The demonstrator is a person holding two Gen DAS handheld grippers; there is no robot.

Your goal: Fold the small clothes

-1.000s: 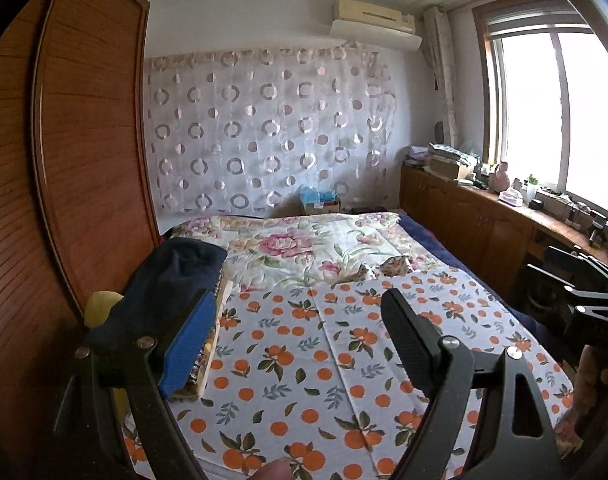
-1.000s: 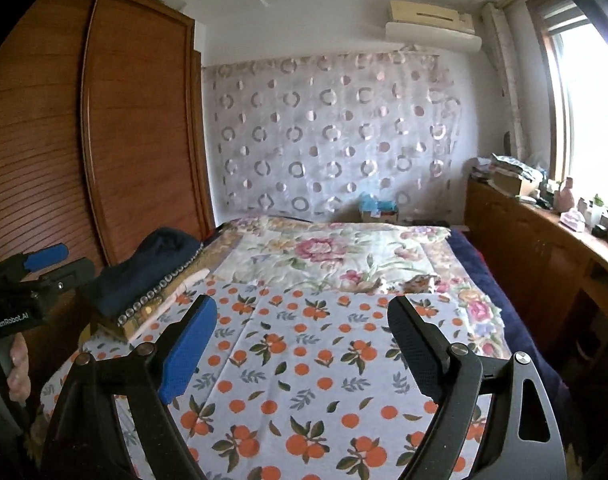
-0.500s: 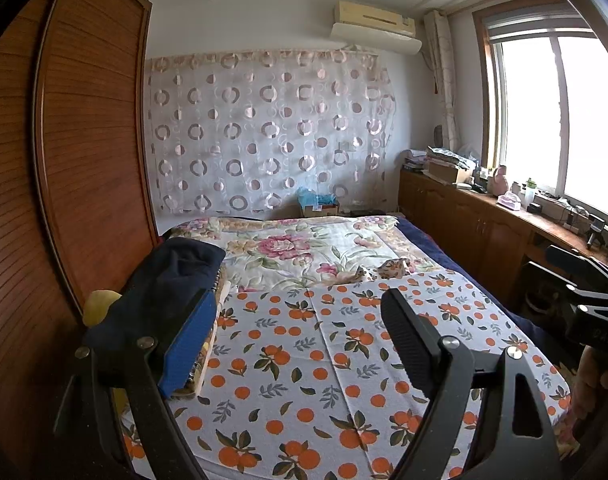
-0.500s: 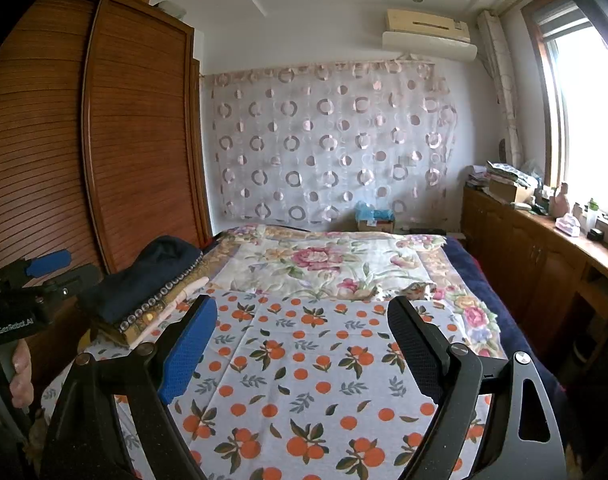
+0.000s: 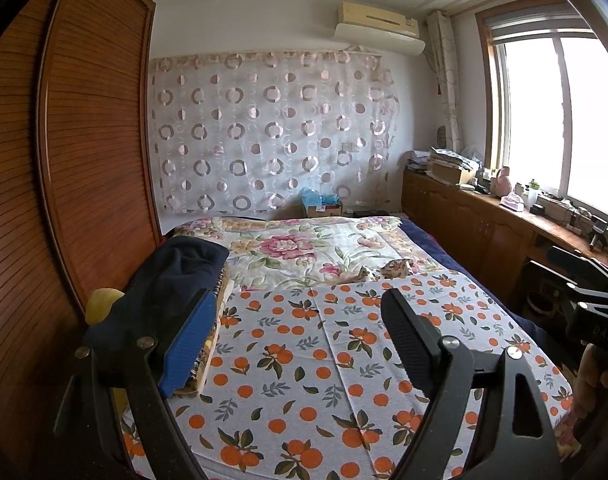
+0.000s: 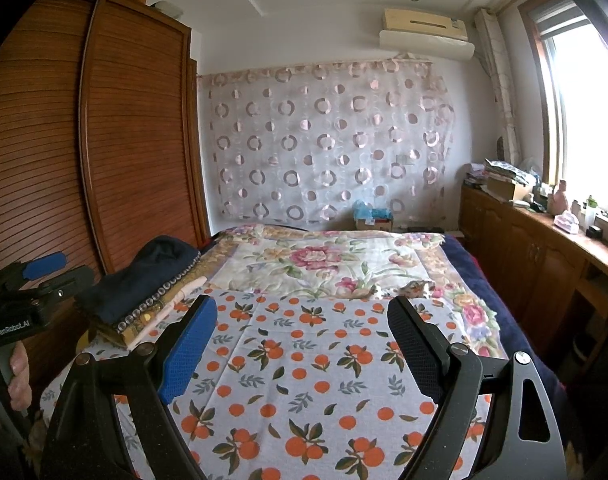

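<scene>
An orange-print cloth (image 5: 312,360) (image 6: 304,368) lies flat over the near half of the bed. At its far edge sits a small crumpled patterned garment (image 5: 398,268) (image 6: 418,287). A stack of folded clothes topped by a dark navy piece (image 5: 176,276) (image 6: 144,280) rests on the bed's left side. My left gripper (image 5: 300,320) hovers open over the cloth with nothing between its fingers, beside the stack. My right gripper (image 6: 304,332) is also open and empty above the cloth. Each gripper shows at the edge of the other's view: the left gripper (image 6: 28,292) and the right gripper (image 5: 584,300), both held by hands.
A wooden slatted wardrobe (image 5: 64,184) lines the left of the bed. A flowered quilt (image 5: 296,248) covers the far half. Low wooden cabinets (image 5: 484,232) with clutter run under the window on the right. A circle-patterned curtain (image 5: 264,132) hangs at the back.
The right wrist view has shifted slightly, so the bed sits a little lower in it. Both grippers stay equally wide, and nothing on the bed has moved.
</scene>
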